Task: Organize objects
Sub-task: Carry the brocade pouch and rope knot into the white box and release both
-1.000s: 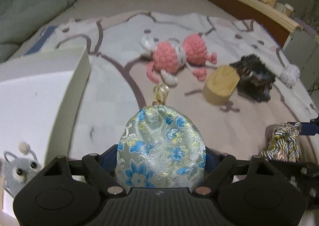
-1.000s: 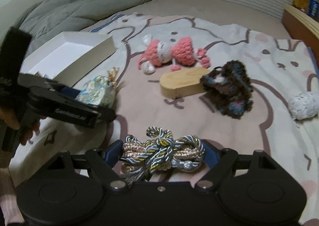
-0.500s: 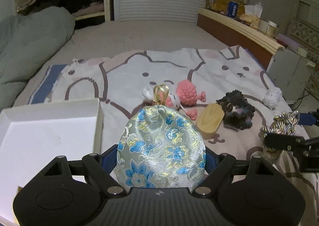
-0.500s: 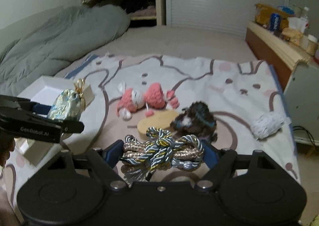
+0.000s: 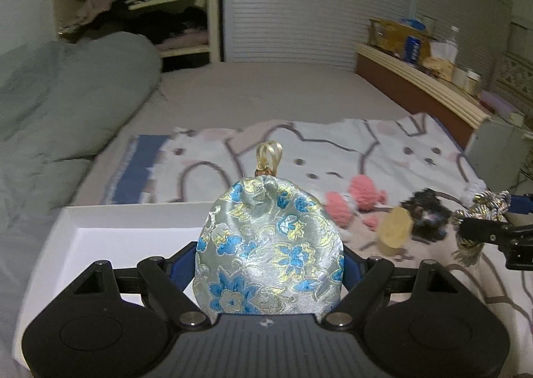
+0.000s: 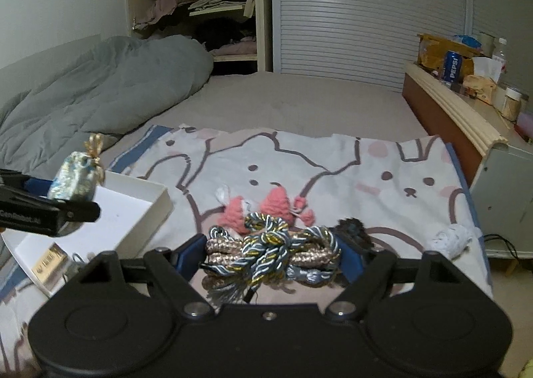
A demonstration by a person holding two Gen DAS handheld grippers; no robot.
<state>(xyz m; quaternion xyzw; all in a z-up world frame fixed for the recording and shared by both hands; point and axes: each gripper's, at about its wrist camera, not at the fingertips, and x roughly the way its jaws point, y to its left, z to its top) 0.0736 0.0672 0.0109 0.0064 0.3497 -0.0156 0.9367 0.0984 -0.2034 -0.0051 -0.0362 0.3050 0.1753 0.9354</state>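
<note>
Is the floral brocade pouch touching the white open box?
Apart. The right wrist view shows the pouch held in the left gripper, above the box.

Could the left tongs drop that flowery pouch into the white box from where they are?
Probably yes. The left tongs hold the pouch in the air, the open box lies just below and left, and nothing visibly stands between them.

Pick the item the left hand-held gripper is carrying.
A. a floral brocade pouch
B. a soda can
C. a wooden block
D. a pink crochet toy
A: the left hand-held gripper is clamped on the floral brocade pouch, above the white box.
</note>
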